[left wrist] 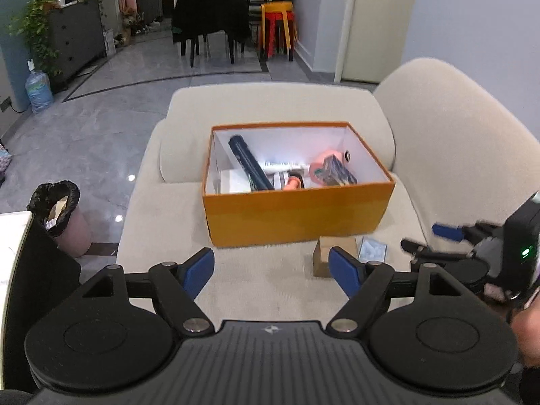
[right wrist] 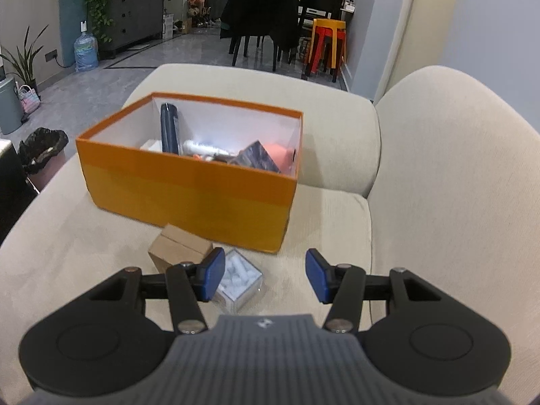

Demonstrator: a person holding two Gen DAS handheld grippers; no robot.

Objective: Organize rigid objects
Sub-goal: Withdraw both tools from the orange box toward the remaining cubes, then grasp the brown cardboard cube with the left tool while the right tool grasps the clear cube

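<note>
An orange box [left wrist: 297, 216] [right wrist: 189, 192] stands on the beige sofa seat and holds several items, among them a dark blue tube [left wrist: 249, 165] [right wrist: 169, 128]. In front of it lie a small brown cardboard box [left wrist: 332, 249] [right wrist: 179, 248] and a clear plastic case of white pieces [left wrist: 373, 249] [right wrist: 241, 278]. My left gripper [left wrist: 271, 271] is open and empty, above the seat just left of the brown box. My right gripper [right wrist: 265, 276] is open and empty, its left finger over the clear case; it also shows in the left wrist view [left wrist: 428, 236].
The sofa backrest [right wrist: 455, 175] rises on the right. A bin with a black liner [left wrist: 62, 216] [right wrist: 42, 155] stands on the floor to the left, beside a white table edge [left wrist: 13, 236]. Chairs and stools stand far behind.
</note>
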